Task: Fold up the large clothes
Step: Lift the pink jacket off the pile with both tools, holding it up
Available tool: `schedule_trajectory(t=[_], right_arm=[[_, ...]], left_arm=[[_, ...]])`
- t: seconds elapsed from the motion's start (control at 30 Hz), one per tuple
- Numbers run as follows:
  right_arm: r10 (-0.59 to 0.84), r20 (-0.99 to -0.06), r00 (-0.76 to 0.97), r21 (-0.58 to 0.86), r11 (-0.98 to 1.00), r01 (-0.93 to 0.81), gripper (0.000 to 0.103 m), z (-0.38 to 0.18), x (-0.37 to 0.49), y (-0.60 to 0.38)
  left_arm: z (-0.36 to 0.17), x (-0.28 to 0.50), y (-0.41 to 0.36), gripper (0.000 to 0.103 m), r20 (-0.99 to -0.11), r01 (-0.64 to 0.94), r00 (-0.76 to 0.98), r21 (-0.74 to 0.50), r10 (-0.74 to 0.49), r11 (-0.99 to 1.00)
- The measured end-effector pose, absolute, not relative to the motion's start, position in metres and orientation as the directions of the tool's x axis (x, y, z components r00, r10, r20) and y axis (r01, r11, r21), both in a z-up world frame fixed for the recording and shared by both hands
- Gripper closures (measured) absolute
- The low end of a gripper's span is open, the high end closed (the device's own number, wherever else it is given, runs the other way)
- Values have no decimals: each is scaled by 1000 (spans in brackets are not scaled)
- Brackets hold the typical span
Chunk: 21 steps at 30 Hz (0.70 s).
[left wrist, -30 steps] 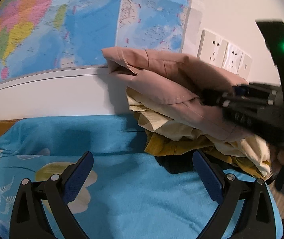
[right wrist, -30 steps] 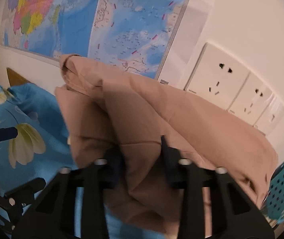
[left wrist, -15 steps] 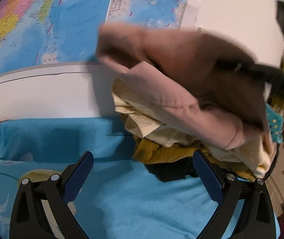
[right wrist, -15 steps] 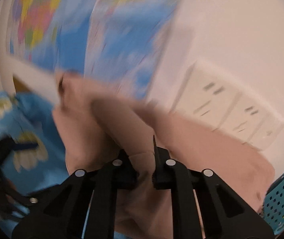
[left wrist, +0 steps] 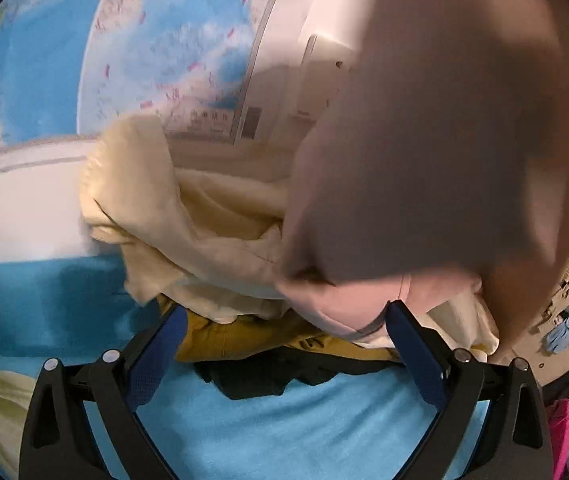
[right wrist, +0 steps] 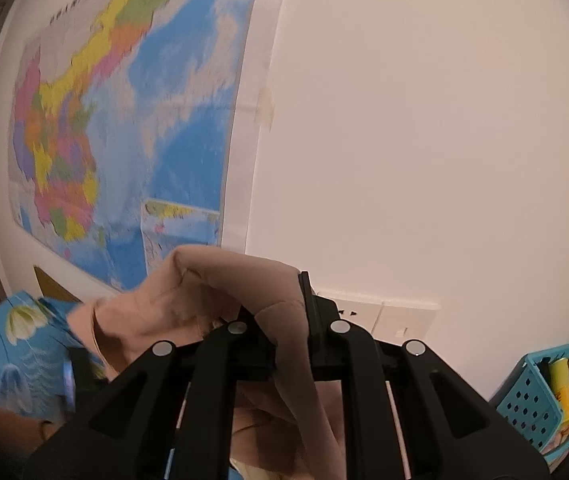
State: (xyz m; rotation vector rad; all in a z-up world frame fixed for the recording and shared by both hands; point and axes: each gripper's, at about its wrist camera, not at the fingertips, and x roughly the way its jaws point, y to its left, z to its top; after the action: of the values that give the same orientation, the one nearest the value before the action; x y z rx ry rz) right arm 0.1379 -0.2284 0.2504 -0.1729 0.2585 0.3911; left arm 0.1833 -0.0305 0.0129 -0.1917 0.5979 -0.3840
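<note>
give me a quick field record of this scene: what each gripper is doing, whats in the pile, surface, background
right gripper: shut on the pink garment, held up in front of the wall
left gripper: jaws closing, nothing pressed between them, aimed at the clothes pile
pile: cream garment on top, mustard garment under it, dark garment at the bottom
surface: blue floral sheet
background: wall map, wall sockets, teal basket at lower right

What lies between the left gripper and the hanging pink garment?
Nothing visible does. The pink garment, held by the right gripper, hangs just beyond the left gripper, whose jaws are closing with only the clothes pile beneath.
</note>
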Motion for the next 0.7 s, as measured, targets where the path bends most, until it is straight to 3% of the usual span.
schedule_trajectory(t=[0.03,0.1,0.17,0.37,0.57,0.7], right_arm=[[353,-280,893,-117,910,-397,93,251,136,-229],[343,-274,899,-124,914,-386,93,256,127,-234],[347,-254,903,-105,918,-383,94,268,114,-242],[348,-100,932,-104,928,-357,94,331,43,-273],[375,43,926,-126,922,-367,95,387,-43,-286],[425,67,903,-112,902,-416,95,397,-83,-288]], left_arm=[[13,182,-32,29,-495,314,755,-303,-430,900],[19,182,-39,76,-477,365,733,-326,-485,872],[32,178,-46,90,-450,396,733,-327,-510,858],[110,152,-29,95,-256,481,764,-385,-592,788],[195,79,-20,95,-84,541,809,-282,-582,792],[223,16,-4,95,-3,565,815,-221,-580,795]])
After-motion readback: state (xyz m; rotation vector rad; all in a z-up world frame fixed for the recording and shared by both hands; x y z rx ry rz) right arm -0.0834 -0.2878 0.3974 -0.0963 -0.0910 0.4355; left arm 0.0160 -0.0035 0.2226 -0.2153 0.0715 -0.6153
